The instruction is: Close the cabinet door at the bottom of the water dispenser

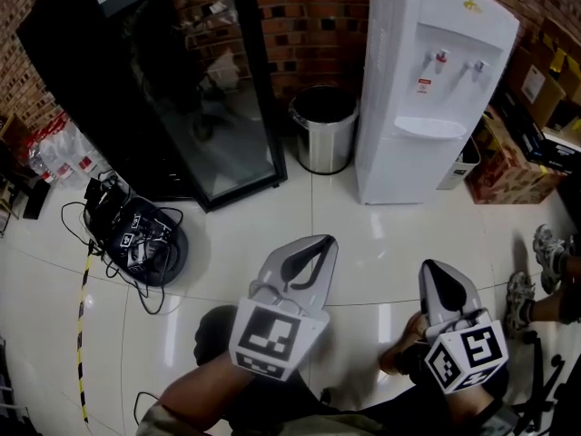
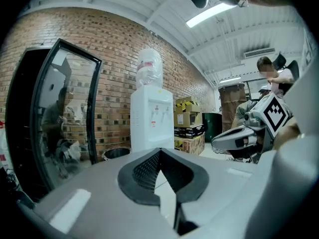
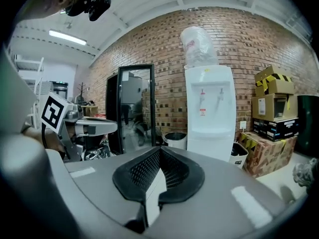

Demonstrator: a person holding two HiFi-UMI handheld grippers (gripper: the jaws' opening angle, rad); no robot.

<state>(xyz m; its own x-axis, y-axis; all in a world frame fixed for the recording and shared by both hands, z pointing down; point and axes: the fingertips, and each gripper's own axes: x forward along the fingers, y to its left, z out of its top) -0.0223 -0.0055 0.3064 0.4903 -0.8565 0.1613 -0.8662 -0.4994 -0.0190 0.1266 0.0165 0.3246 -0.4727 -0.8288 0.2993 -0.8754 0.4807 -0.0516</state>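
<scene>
Left gripper and right gripper, jaws pressed together and empty, hang over glossy white floor tiles. The white water dispenser stands upper right against a brick wall, its cabinet door looking flush.

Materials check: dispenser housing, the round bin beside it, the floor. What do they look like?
Water dispenser: looks like white moulded plastic, smooth semi-gloss, with rounded edges.
Bin: probably metal, brushed or polished. The wall is silvery with soft reflections, and it is dark inside.
Floor: glossy light tiles, likely ceramic, with thin joint lines and glare patches.
</scene>
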